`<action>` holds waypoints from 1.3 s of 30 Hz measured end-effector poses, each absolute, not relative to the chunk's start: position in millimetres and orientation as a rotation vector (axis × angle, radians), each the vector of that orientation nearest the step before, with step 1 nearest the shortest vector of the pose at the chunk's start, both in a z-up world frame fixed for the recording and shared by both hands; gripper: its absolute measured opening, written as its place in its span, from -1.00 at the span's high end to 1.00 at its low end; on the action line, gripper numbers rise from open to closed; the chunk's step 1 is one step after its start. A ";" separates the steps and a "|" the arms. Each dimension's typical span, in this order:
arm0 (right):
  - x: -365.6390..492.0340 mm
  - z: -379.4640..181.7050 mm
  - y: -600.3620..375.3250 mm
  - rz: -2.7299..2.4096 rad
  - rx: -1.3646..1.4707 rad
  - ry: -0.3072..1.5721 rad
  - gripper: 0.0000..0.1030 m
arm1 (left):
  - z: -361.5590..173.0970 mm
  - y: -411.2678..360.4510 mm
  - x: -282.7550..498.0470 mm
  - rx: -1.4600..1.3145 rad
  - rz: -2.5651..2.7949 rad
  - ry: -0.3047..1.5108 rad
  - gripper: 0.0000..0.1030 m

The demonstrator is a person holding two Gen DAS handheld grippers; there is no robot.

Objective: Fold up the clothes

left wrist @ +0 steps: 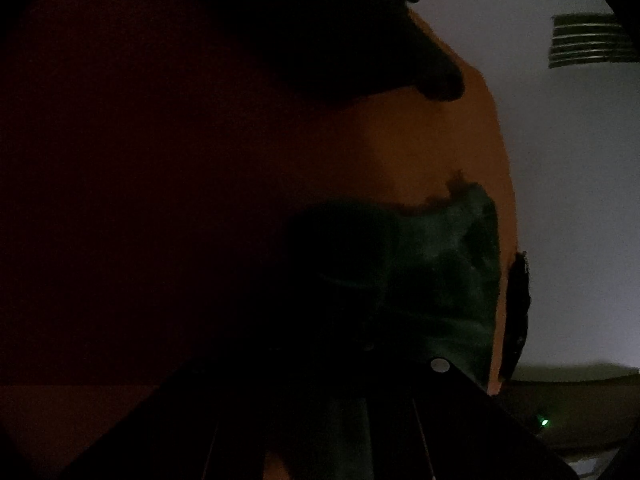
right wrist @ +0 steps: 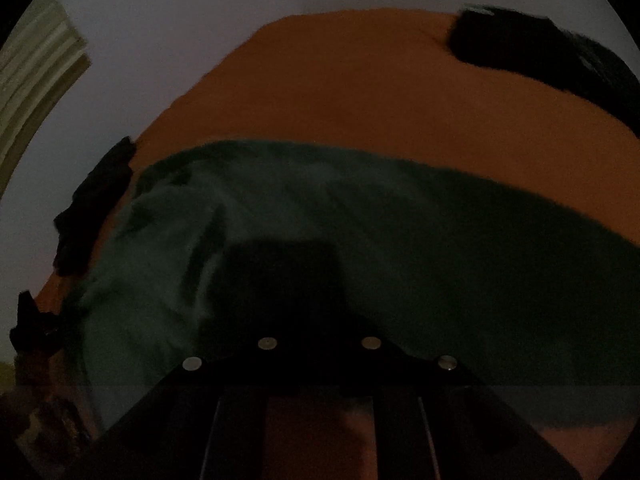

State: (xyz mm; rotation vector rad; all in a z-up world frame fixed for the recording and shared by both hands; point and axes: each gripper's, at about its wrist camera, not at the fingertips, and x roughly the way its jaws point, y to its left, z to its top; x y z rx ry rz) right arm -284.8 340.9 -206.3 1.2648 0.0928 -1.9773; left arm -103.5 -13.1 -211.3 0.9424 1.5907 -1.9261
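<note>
The frames are very dark. A dark green garment [right wrist: 400,240] lies spread across an orange surface [right wrist: 360,80]. My right gripper [right wrist: 284,276] shows as one dark block low over the garment's near part. Its fingers look closed together on the cloth, and creases run out to the left of them. In the left wrist view the same green garment [left wrist: 440,272] lies bunched near the right edge of the orange surface [left wrist: 420,140]. My left gripper [left wrist: 344,320] is lost in shadow just over it, and its fingers cannot be made out.
A black garment [right wrist: 520,48] lies at the far right of the orange surface. More black cloth [right wrist: 96,208] hangs at its left edge. A large black shape [left wrist: 360,40] looms at the top of the left view. Pale wall and a slatted vent [left wrist: 592,40] lie beyond.
</note>
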 end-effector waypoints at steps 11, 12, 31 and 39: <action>-192.7 -219.4 420.9 -1.986 1.348 -0.029 0.14 | -105.4 -20.5 -93.6 1.064 -2.151 1.464 0.42; -184.5 -224.4 426.7 -1.980 1.375 -0.034 0.14 | -94.0 -18.8 -88.8 1.055 -2.176 1.406 0.14; -191.0 -200.1 478.8 -2.118 1.366 -0.254 0.14 | -172.7 -66.2 -475.1 1.460 -2.174 1.355 -0.19; -172.8 -214.0 526.2 -2.181 1.474 -0.282 0.14 | -188.4 -61.8 -492.4 1.385 -2.209 1.273 0.75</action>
